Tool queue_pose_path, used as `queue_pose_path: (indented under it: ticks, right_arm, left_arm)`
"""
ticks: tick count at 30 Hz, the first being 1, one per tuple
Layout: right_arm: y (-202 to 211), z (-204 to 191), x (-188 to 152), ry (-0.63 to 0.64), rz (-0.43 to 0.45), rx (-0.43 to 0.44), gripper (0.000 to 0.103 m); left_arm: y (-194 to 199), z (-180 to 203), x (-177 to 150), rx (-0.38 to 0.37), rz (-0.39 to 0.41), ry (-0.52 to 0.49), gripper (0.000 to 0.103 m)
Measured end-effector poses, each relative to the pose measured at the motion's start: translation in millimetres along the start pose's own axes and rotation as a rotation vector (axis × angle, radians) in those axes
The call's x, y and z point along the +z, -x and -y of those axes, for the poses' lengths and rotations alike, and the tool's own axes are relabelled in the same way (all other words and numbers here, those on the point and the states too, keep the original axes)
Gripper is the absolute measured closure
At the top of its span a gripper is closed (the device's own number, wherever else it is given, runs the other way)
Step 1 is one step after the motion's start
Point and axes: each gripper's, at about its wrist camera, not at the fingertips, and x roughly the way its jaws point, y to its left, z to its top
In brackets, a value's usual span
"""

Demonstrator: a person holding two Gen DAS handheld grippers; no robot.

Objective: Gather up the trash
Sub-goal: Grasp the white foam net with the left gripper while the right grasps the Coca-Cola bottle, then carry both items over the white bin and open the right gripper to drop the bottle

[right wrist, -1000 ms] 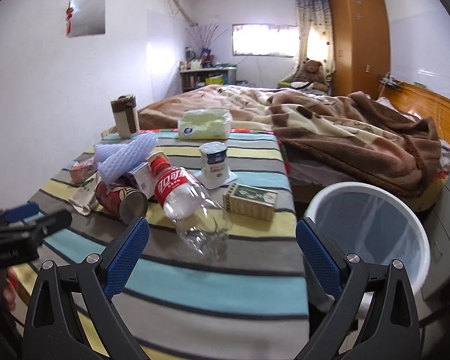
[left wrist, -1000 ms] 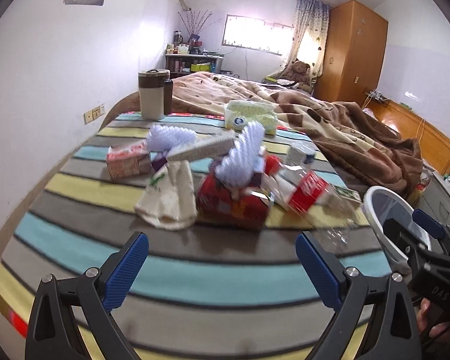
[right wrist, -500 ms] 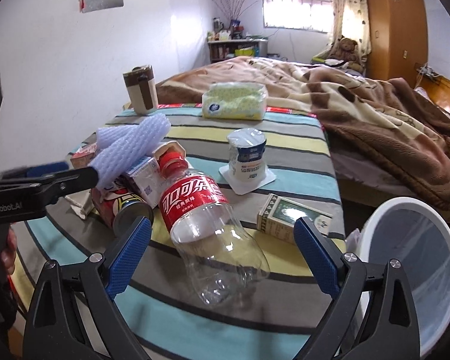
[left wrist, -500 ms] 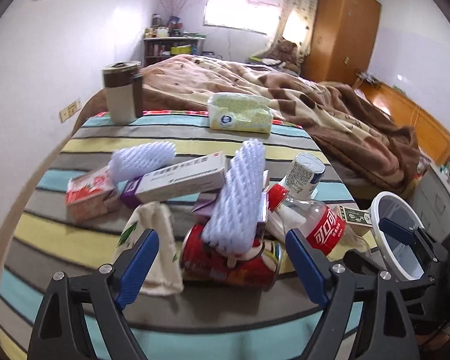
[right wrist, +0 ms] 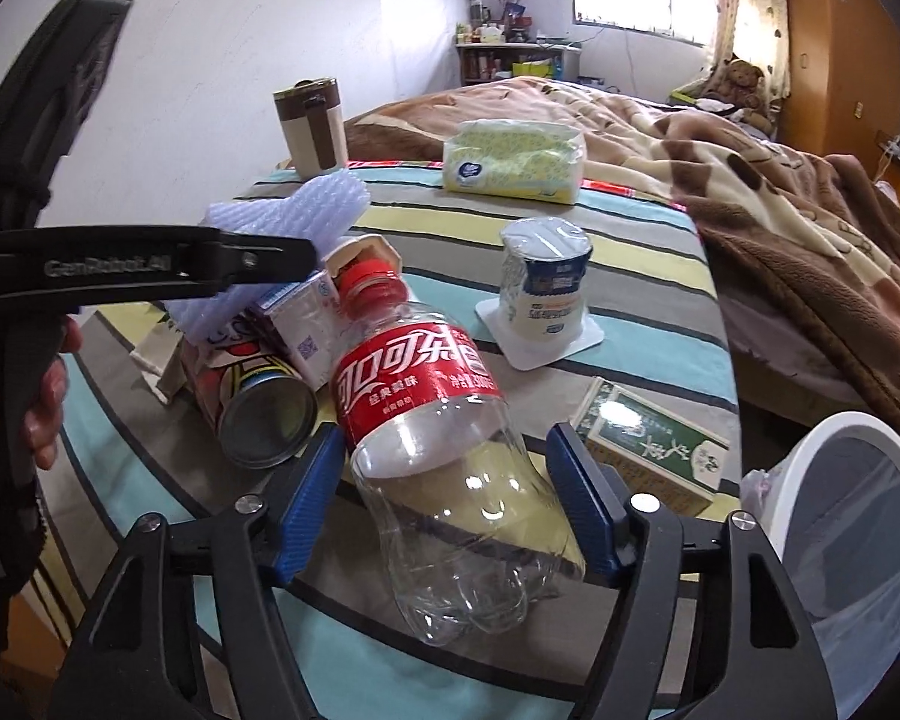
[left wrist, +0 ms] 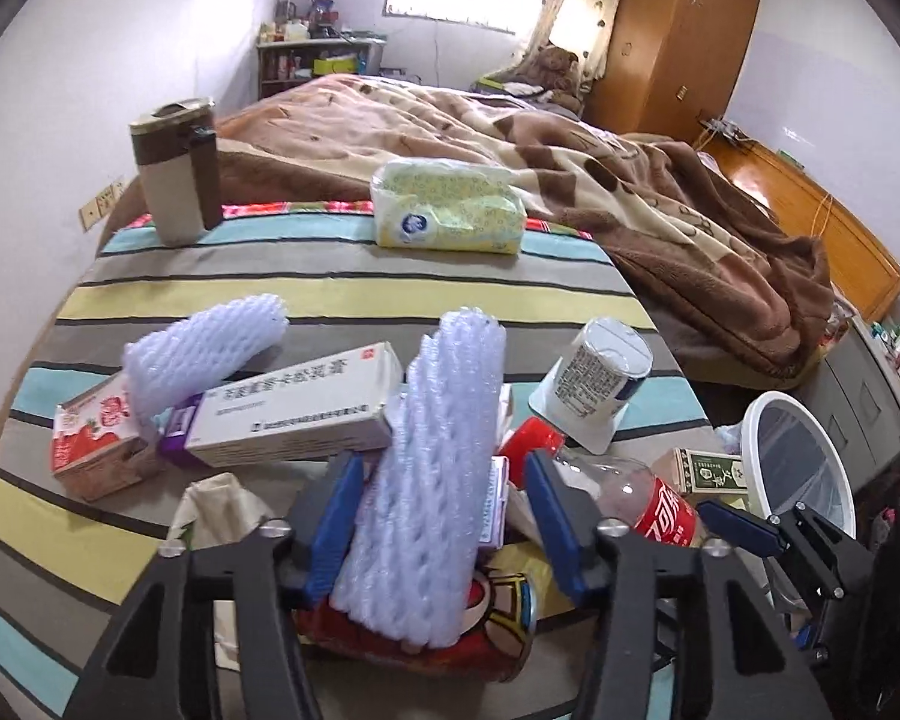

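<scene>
The empty cola bottle [right wrist: 444, 450] lies on its side on the striped blanket [right wrist: 642, 240], cap toward the pile, and the right gripper [right wrist: 444, 510] straddles its clear lower body, jaws partly spread with both pads at or just off the plastic; whether they already press it I cannot tell. Just left of it the foam sleeve [left wrist: 426, 480] leans on the red can [left wrist: 498, 618], and the left gripper [left wrist: 438, 522] brackets it, one pad against the foam, the other a little apart, so not yet pinching. The white bin [right wrist: 858, 546] stands beside the blanket's right edge. Risks, as I judge them: the thin bottle may buckle and squirt out of a hard squeeze, or roll off the edge short of the bin; lifting the foam could tip the medicine box [left wrist: 300, 408] and small cartons resting against it, or set the can rolling; and the two tools work close enough to collide
</scene>
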Motion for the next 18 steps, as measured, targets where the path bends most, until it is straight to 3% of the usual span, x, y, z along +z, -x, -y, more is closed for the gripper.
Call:
queue_pose_path:
  ticks: [3, 11, 18]
  right_arm:
    - [0.1, 1.4, 0.0, -0.010, 0.006, 0.011, 0.037]
    - [2.8, 8.3, -1.2, -0.064, 0.031, 0.043, 0.041]
    - [30.5, 19.9, -2.5, -0.138, 0.126, 0.077, 0.041]
  left_arm:
    - [-1.9, 1.7, -1.1, -0.005, -0.003, -0.001, 0.071]
    - [10.5, 3.9, -3.8, -0.016, 0.037, 0.014, 0.074]
    - [35.0, 17.7, -8.9, -0.034, 0.077, -0.006, 0.074]
